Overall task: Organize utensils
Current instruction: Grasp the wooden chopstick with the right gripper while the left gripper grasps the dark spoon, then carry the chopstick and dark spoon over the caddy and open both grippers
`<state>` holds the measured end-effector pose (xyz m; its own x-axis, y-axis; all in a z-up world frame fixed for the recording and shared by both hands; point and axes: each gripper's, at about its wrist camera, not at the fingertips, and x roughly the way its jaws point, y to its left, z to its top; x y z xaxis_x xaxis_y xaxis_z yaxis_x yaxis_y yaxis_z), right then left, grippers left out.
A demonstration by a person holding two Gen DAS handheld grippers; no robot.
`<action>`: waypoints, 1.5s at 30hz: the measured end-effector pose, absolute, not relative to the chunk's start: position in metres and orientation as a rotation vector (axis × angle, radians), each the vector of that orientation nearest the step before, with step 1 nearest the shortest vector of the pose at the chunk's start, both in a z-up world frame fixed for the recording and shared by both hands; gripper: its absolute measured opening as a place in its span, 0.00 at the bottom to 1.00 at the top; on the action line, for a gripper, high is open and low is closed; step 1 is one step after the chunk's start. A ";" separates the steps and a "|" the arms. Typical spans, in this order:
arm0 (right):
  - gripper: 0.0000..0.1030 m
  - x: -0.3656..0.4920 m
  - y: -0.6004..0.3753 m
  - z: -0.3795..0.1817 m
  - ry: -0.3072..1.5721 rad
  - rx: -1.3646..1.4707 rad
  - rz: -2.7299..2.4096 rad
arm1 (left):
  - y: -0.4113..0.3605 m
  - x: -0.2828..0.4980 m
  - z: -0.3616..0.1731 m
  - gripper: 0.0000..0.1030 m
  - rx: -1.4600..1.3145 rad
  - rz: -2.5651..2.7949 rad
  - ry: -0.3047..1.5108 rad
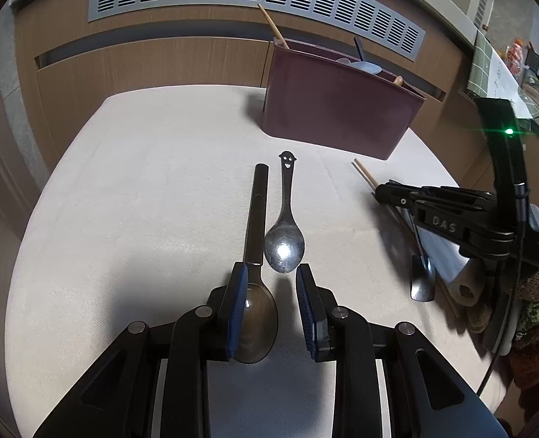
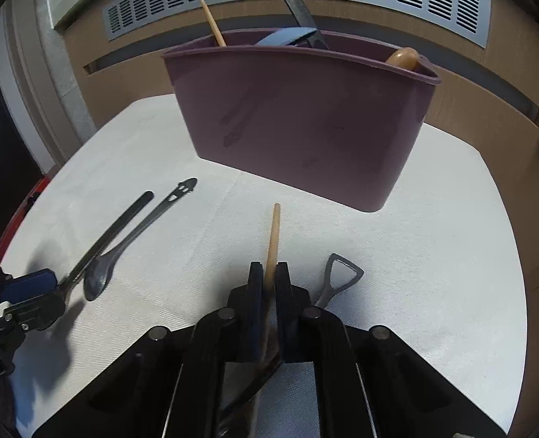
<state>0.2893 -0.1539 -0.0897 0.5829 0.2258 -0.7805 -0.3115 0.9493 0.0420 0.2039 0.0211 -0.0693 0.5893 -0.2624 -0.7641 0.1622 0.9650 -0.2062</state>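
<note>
Right wrist view: my right gripper [image 2: 269, 273] is clamped on the wooden stick [image 2: 272, 241] pointing twelve o'clock, which could pivot and miss the purple holder [image 2: 305, 124], while my left gripper [image 1: 272, 292] stands apart over the dark spoon [image 1: 254, 219].

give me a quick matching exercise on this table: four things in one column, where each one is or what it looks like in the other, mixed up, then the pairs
Things
1. wooden stick
2. smiley spoon
3. dark spoon
4. maroon holder

Places or states
A. standing at the far side of the cloth with utensils poking out of it
B. clamped between the right gripper's jaws
C. lying free on the cloth, its bowl just ahead of the left gripper
D. bowl lying between the open left jaws, against one pad

Pairs: 1-B, 2-C, 3-D, 4-A
</note>
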 end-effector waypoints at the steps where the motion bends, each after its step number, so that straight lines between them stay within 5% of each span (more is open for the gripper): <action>1: 0.06 0.287 -0.157 -0.086 0.881 -0.082 0.322 | 0.022 0.204 -0.069 0.28 -0.119 -0.245 0.908; 16: 0.05 0.241 -0.186 -0.020 0.675 0.041 0.360 | 0.033 0.176 -0.077 0.29 -0.077 -0.216 0.889; 27: 0.05 0.235 -0.185 -0.019 0.663 0.041 0.355 | 0.008 0.192 -0.079 0.42 -0.031 -0.232 0.907; 45: 0.05 0.225 -0.192 -0.017 0.619 0.065 0.345 | 0.010 0.189 -0.080 0.41 0.017 -0.093 0.905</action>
